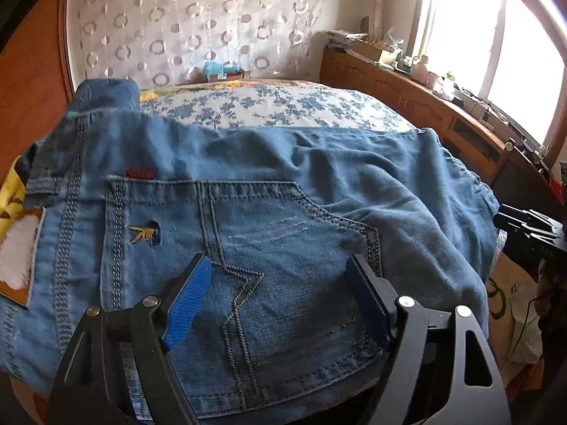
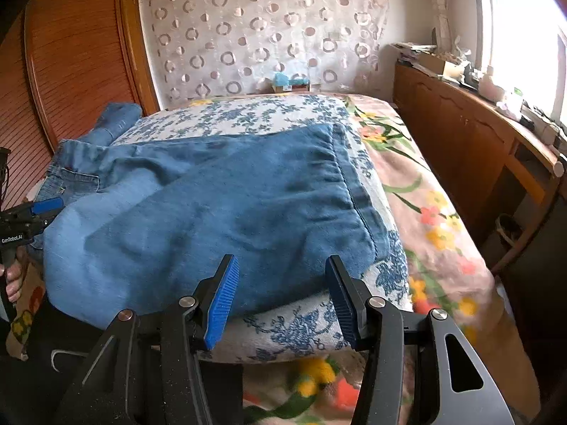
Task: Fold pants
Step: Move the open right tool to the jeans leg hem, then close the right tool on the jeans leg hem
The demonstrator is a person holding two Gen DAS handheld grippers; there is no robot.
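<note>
On the blue-flowered white bed cover [image 2: 248,113], the folded blue denim pants [image 2: 219,205] are spread. Above the stitched back pocket [image 1: 248,248] the left gripper [image 1: 280,269] is held, jaws spread; the right gripper [image 2: 281,276] is held at the leg hem, jaws likewise spread.

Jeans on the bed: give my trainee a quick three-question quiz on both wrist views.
1. True or false: the left gripper is clamped on the jeans.
2. The right gripper hovers over which part: A) belt patch, B) the hemmed leg end, C) back pocket?
3. Fill in: the jeans lie on a blue-flowered ____.

Key: 1 false, both grippers are open. 2 B. 3 cover.
</note>
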